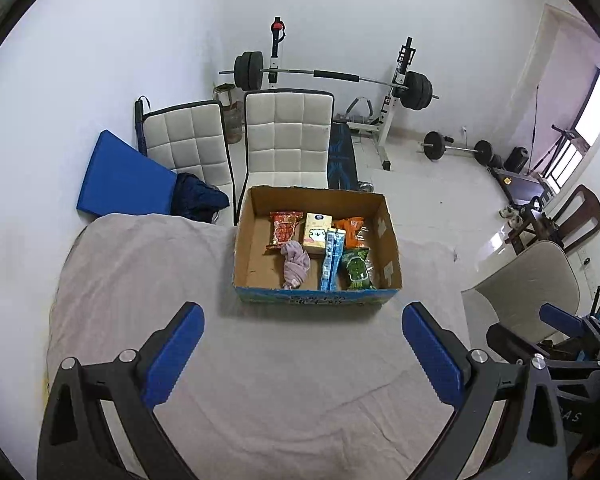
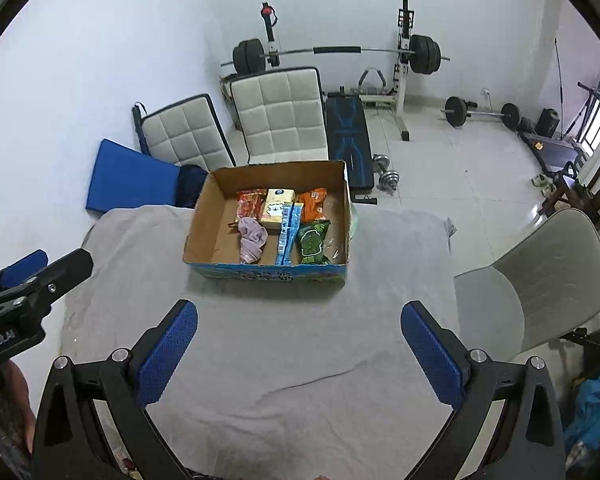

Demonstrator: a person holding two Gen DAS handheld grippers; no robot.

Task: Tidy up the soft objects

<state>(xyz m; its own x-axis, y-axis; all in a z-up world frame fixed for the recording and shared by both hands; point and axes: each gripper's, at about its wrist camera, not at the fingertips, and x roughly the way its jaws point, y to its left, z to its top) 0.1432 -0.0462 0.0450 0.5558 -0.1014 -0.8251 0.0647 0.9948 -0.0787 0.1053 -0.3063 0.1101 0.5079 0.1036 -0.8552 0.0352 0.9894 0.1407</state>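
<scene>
An open cardboard box stands at the far side of a table covered with a grey cloth. Inside lie a pink cloth, a red snack bag, a cream carton, a blue packet, an orange bag and a green bag. My left gripper is open and empty, above the cloth in front of the box. My right gripper is open and empty, also in front of the box.
Two white padded chairs stand behind the table, with a blue mat at the left. A barbell rack and dumbbells are by the back wall. A grey chair stands right of the table.
</scene>
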